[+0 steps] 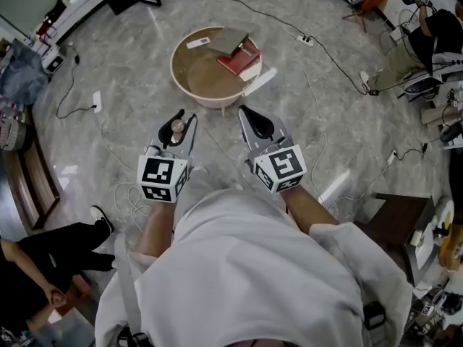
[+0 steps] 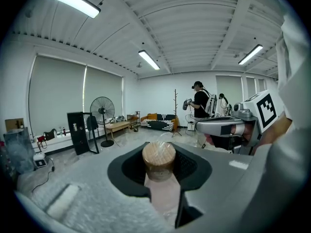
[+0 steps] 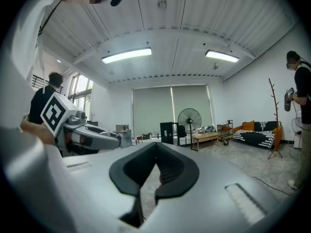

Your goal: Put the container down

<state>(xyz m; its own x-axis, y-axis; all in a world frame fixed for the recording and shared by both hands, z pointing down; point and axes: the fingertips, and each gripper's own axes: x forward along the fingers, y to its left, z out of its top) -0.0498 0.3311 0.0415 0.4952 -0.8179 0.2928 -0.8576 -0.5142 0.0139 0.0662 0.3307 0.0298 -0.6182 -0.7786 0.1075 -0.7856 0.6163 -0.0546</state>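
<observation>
1. A grey marble-look floor (image 1: 145, 85) fills most of the head view, with cables trailing across it.
2. The person's white shirt (image 1: 246, 266) takes up the lower middle of the frame, both forearms reaching up from it.
3. A round low table (image 1: 178, 78) sits at upper centre with books (image 1: 235, 48) stacked on its right side. It looks like the nearest place to set something down.
4. The right gripper (image 1: 244, 111), just right of centre, has its jaws brought together at the tips with nothing between them.
5. The left gripper (image 1: 187, 118), just left of centre, is clamped at a middling width on the container (image 2: 158, 161), carried in the air, well short of the table.
6. The container is a small jar with a clear body and a round wooden-looking lid (image 2: 158, 153).
   - It probably handles light and rigid.
   - The smooth wall may be slippery, and it may break if it falls on the hard floor.
   - The body just under the lid, where the pads sit, seems the safest hold; the lid itself may come loose.
</observation>
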